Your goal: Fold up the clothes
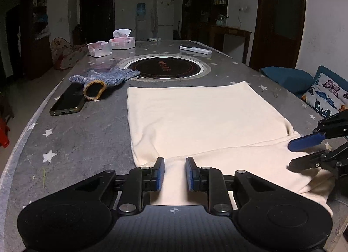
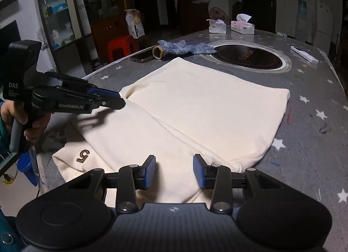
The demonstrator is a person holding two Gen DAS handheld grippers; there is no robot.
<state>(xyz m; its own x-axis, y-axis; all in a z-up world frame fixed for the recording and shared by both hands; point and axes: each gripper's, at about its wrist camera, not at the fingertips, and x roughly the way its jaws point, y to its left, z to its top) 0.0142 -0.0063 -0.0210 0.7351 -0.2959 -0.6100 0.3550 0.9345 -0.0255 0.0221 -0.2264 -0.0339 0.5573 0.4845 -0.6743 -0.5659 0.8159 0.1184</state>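
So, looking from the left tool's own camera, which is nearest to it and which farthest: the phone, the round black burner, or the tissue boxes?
From the left tool:
1. Phone, on its left, nearest.
2. Round black burner, ahead at the table's middle.
3. Tissue boxes, far left end, farthest.

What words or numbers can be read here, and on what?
"DAS": left gripper handle block; smaller print below it is unreadable.
"GenRobot.AI": left gripper's side.
"5", seen upside down: garment.
Hob marking: too blurred.
Tissue boxes labels: too small.
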